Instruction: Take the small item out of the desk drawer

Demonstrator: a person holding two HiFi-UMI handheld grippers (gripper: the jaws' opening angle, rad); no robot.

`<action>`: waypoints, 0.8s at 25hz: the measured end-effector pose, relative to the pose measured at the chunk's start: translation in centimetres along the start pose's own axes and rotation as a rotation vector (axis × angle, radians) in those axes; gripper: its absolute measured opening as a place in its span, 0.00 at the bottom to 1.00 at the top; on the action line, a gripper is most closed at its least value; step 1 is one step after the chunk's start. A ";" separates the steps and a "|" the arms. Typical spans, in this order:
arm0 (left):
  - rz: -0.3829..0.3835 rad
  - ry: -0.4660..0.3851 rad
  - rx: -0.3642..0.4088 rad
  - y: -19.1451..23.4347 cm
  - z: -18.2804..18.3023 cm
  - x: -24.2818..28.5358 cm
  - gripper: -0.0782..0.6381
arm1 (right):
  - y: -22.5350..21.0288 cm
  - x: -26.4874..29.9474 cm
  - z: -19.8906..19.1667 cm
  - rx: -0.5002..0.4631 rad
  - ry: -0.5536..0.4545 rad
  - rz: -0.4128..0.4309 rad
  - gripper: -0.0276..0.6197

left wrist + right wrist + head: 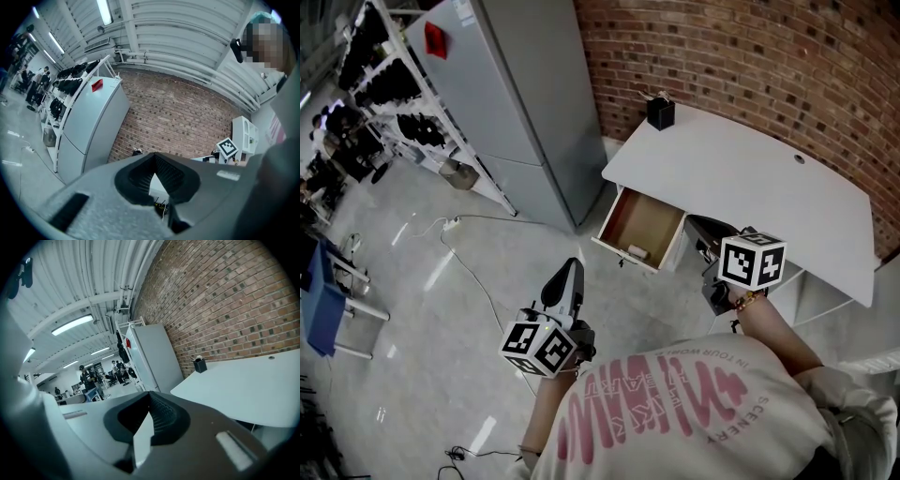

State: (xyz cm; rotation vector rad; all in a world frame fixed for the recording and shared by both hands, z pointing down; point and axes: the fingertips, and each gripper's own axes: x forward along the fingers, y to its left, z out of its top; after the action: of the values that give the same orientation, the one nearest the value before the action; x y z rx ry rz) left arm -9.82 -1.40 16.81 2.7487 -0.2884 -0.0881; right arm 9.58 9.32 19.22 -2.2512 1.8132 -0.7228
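The white desk has its wooden drawer pulled open toward me. A small pale item lies inside, close to the drawer's front panel. My left gripper hangs over the floor short of the drawer, points at it, and its jaws are shut with nothing held. My right gripper is just right of the drawer at the desk's edge, shut and empty. In the left gripper view the gripper faces the brick wall. The right gripper looks along the desk top.
A black pen cup stands on the desk's far corner. A tall grey cabinet stands left of the desk, with racks of dark goods beyond. A cable crosses the floor. People stand far off in the hall.
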 end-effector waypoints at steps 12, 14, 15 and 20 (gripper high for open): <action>-0.004 0.031 -0.014 1.5 -1.6 1.1 0.12 | -1.5 2.3 -1.4 0.031 0.014 -0.003 0.06; -0.007 0.035 -0.011 1.7 -1.6 1.5 0.12 | -1.7 2.8 -1.5 0.034 0.012 0.000 0.06; -0.010 0.036 -0.008 1.9 -1.6 1.7 0.12 | -1.8 3.1 -1.5 0.037 0.011 0.002 0.06; -0.011 0.031 0.005 2.9 -1.5 2.7 0.12 | -2.6 4.8 -2.2 0.041 0.021 0.014 0.06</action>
State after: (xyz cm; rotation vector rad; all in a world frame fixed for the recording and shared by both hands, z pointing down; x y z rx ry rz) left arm -7.54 -4.07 19.19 2.7543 -0.2656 -0.0473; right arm 11.53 5.75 23.44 -2.2118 1.8047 -0.7764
